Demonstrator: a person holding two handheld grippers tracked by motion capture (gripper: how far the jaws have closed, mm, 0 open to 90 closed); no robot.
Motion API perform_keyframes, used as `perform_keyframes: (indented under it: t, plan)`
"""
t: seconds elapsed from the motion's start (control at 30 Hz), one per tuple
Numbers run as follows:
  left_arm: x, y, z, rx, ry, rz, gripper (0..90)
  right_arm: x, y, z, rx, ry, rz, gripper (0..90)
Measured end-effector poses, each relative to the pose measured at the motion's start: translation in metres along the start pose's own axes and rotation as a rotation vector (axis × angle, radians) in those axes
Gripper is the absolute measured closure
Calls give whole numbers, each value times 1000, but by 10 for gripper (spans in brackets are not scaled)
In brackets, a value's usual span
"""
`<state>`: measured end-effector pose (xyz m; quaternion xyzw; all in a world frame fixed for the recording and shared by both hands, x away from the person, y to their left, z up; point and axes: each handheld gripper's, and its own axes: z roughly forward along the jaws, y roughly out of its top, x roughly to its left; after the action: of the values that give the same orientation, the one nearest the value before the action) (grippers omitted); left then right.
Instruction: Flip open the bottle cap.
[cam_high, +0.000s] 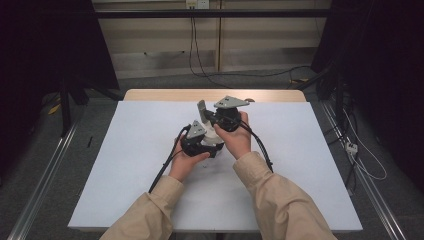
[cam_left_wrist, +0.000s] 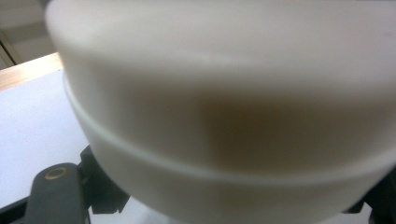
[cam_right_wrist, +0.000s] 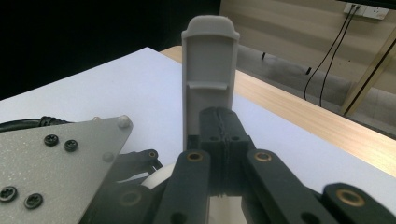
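Right gripper view: right gripper (cam_right_wrist: 219, 135) jaws clamped on upright grey plastic handle (cam_right_wrist: 208, 70), rounded top. Left gripper (cam_high: 207, 145) jaws spread around cream round container (cam_left_wrist: 224, 116), blurred.

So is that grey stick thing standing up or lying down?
Standing up. In the right gripper view the grey piece rises straight from the right gripper, whose jaws are pressed together on its lower end.

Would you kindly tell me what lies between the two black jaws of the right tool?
A tall, flat grey plastic piece stands clamped between them, seen in the right gripper view.
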<state>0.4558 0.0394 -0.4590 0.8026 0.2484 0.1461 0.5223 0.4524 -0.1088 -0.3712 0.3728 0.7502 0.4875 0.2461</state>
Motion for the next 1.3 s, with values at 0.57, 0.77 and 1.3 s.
perform_keyframes:
  t: [0.57,0.77,1.3]
  plan:
    - [1,0,0,1,3,2,188,0,0,4,-1,3,-1,900]
    - [1,0,0,-2,1,-4,188,0,1,5,3,4,1,900]
    - [1,0,0,1,1,-5,189,0,1,8,4,7,-4,900]
